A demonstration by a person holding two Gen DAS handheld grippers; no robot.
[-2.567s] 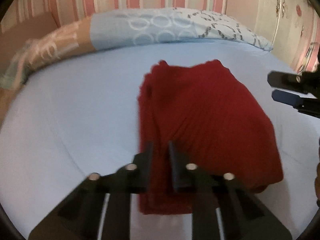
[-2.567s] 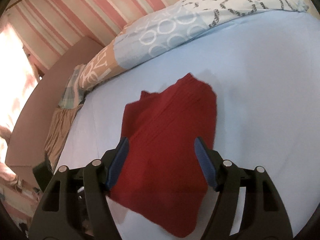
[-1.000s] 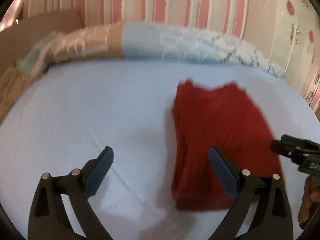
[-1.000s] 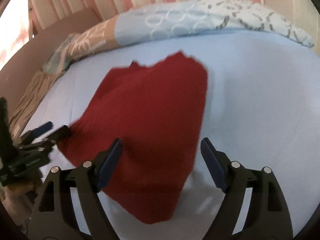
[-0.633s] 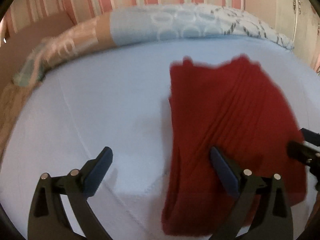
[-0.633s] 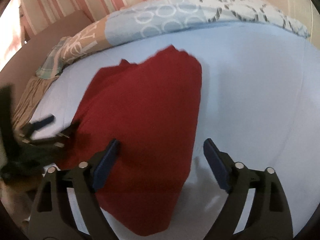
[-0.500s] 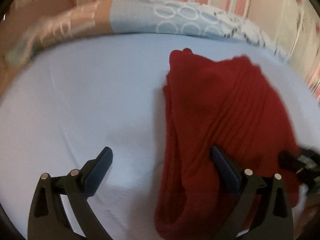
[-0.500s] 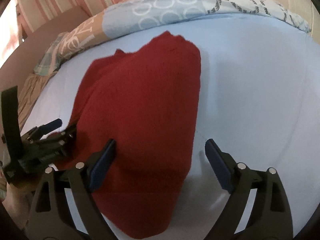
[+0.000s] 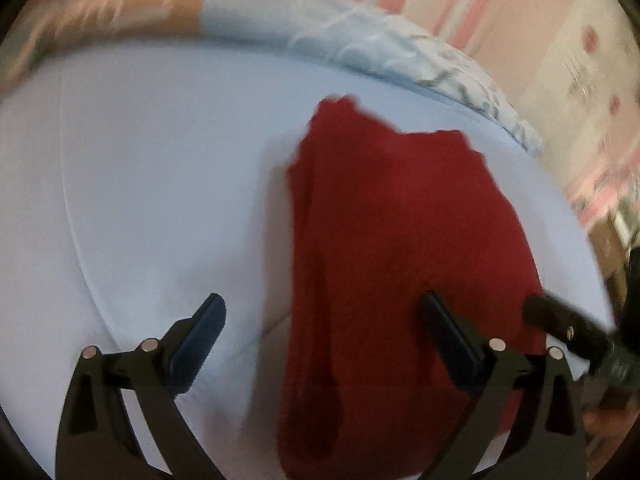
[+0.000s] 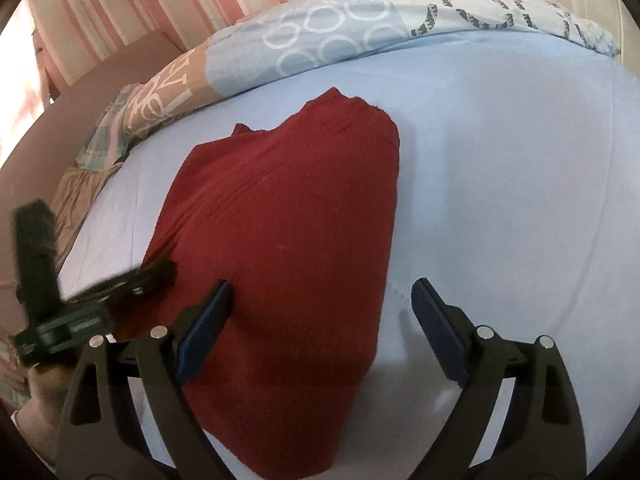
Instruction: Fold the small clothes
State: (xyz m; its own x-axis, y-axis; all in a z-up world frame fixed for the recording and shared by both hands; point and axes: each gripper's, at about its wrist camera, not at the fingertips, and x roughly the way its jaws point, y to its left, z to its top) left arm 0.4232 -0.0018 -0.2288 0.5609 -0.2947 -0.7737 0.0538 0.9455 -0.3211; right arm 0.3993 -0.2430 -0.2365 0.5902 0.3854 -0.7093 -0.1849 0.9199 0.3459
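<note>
Now the red knit garment (image 10: pixel 288 240) lies folded into a long ribbed slab at the centre of the right wrist view, on the pale blue bed sheet (image 10: pixel 500 168), its doubled edge showing lower centre in the left view. Both grippers gape wide and hold nothing: left gripper (image 9: pixel 320 332), right gripper (image 10: pixel 320 316). Earlier the left fingers were pinched on the cloth's near edge; since then they have spread apart.

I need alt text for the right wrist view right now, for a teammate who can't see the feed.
A folded dark red garment lies on a light blue bed sheet, with the right hand-held gripper open above its near edge. The left hand-held gripper reaches in at the garment's left edge, and a patterned duvet lies along the far side.
</note>
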